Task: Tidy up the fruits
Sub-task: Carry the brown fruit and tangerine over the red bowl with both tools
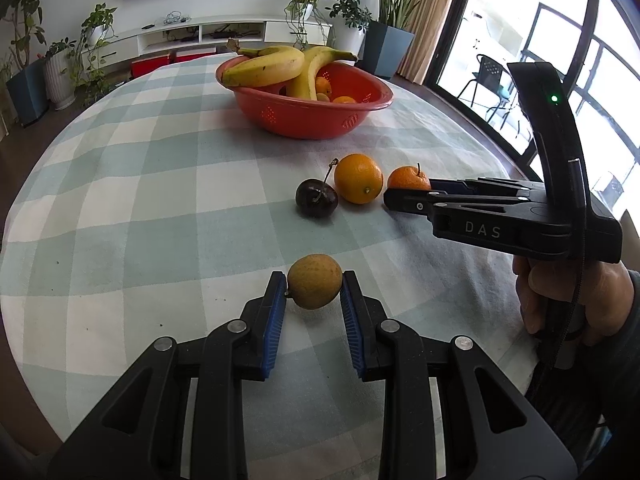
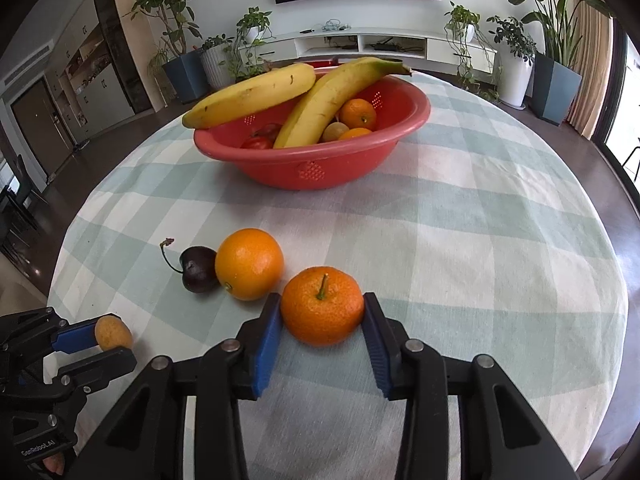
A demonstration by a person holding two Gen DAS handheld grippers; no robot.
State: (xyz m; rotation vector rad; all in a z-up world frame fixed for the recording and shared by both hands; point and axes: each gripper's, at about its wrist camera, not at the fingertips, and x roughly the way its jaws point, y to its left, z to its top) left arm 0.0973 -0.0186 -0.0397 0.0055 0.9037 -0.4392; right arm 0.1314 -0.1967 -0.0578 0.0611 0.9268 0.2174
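Note:
My left gripper (image 1: 314, 280) is shut on a small round tan fruit (image 1: 315, 287) just above the checked tablecloth. From the right wrist view that left gripper (image 2: 107, 340) and its tan fruit (image 2: 113, 333) sit at the lower left. My right gripper (image 2: 322, 305) has both blue pads against a stemmed tangerine (image 2: 322, 312) resting on the cloth. Beside it lie an orange (image 2: 249, 264) and a dark cherry (image 2: 198, 270). Farther back stands a red bowl (image 2: 304, 156) with two bananas (image 2: 256, 94) and small fruits inside.
In the left wrist view the right gripper (image 1: 394, 196) reaches in from the right, held by a hand (image 1: 560, 296). The orange (image 1: 358, 178) and cherry (image 1: 316, 198) lie between it and the red bowl (image 1: 360, 109). Potted plants, a TV cabinet and windows surround the round table.

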